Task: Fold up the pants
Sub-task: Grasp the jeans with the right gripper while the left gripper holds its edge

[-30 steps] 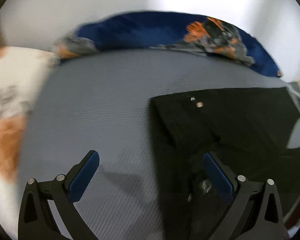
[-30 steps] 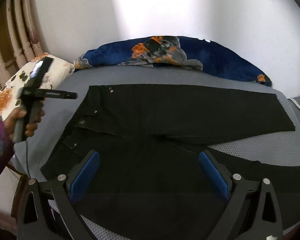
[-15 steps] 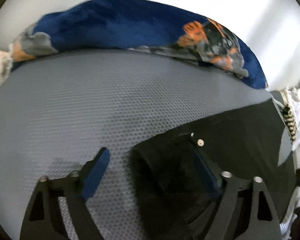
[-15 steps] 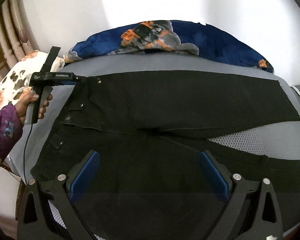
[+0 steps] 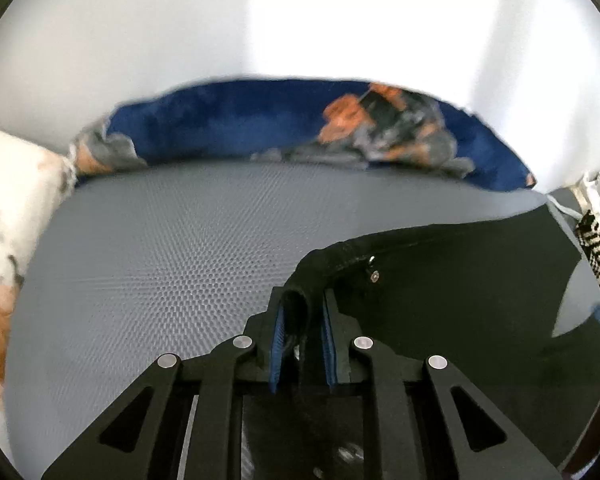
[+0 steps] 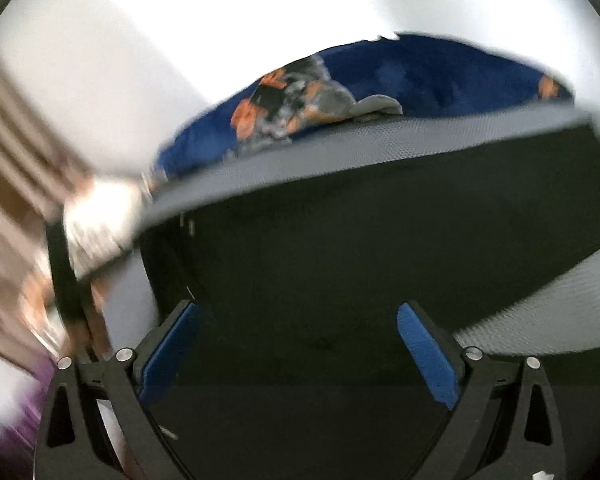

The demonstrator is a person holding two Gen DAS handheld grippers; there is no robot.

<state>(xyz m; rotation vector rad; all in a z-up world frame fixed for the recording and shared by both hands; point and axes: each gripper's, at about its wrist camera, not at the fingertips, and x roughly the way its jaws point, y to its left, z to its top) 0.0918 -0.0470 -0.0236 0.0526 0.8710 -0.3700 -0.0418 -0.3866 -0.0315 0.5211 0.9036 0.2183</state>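
On a grey mesh-textured bed surface lie black pants, spread flat and reaching from the centre of the left wrist view out to 3 o'clock. The left gripper is closing on a bunched corner of the waistband, the cloth pinched between its blue pads; two small metal studs sit just beside the grip, toward 1 o'clock. A blue blanket with orange and grey print runs along the far edge of the bed at 12 o'clock, against a white wall. A white pillow with orange flowers lies at 9 o'clock, and striped black-and-white fabric shows at 3 o'clock.

The right wrist view is blurred. The right gripper hangs over the pants with its jaws wide apart and nothing between them. At 8 o'clock there, a dark bar and a purple sleeve appear, too smeared to read further.
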